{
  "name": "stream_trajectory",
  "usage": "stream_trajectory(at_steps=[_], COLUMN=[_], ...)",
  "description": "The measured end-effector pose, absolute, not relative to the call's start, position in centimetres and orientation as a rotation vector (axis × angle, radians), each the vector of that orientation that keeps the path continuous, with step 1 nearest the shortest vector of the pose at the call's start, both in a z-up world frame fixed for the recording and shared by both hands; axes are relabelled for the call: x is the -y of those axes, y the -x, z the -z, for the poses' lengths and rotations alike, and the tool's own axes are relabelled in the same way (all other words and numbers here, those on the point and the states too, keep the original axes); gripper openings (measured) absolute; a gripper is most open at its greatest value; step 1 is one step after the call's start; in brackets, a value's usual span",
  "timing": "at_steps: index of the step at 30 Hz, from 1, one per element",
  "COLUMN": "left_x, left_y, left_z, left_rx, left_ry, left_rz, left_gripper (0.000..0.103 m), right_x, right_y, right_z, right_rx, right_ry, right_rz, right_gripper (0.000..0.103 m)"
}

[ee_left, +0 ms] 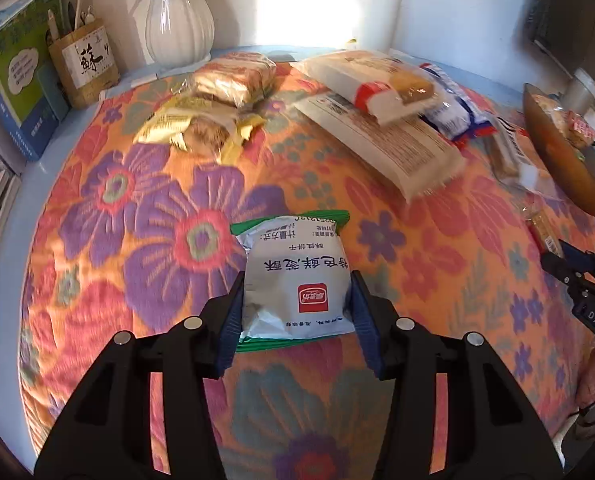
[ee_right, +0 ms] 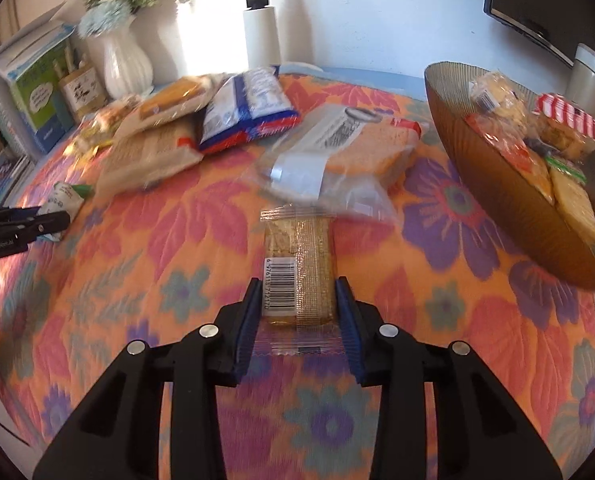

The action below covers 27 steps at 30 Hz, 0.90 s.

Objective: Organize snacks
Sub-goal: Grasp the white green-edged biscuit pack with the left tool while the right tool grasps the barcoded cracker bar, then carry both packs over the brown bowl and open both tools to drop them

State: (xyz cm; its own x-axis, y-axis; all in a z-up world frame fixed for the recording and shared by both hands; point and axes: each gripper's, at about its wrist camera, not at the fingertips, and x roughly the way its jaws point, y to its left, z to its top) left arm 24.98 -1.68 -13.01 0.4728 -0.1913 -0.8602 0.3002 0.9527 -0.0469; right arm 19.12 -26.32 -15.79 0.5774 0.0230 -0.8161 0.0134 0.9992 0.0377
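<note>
Floral cloth (ee_left: 145, 208): left claw (ee_left: 297, 300) pinches white packet (ee_left: 297, 280); right claw (ee_right: 297, 304) pinches cracker bar (ee_right: 299, 264) beside bowl (ee_right: 497, 200).

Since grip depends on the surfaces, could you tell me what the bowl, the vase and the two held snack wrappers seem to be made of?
Bowl: probably amber tinted glass or plastic; fine ribs, translucent.
Vase: likely glazed white ceramic; glossy fluted sides.
White and green biscuit packet in the left gripper: printed plastic film, matt, creased.
Bar wrapper in the right gripper: clear plastic film; contents show through.
</note>
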Motion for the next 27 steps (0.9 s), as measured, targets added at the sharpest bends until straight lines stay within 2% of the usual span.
stream_trajectory(at_steps=[6, 13, 16, 17, 20, 27], left_x=[2.7, 5.3, 6.4, 6.9, 8.4, 15.6], left_y=[-22.0, -20.2, -19.5, -19.4, -19.6, -21.1], left_z=[12.6, 11.1, 10.0, 9.4, 7.5, 2.7], left_rx=[-1.012, -0.967, -0.935, -0.924, -0.887, -0.809], left_ry=[-0.078, -0.086, -0.105, -0.108, -0.119, -0.143], left_rz=[0.355, 0.422, 0.443, 0.453, 0.487, 0.63], left_gripper=[0.049, 0.049, 0.049, 0.049, 0.049, 0.049], right_x=[26.0, 26.1, 25.9, 25.4, 24.9, 29.9], right_y=[-13.8, -10.3, -10.8, -11.0, -11.0, -9.6], right_z=[15.6, 15.5, 15.6, 15.5, 15.1, 7.5], right_rx=[-0.962, -0.974, -0.966, -0.961, -0.953, -0.771], right_ry=[-0.035, -0.058, -0.063, -0.041, -0.024, -0.12], right_rz=[0.016, 0.029, 0.06, 0.075, 0.078, 0.108], right_gripper=[0.037, 0.043, 0.041, 0.035, 0.034, 0.034])
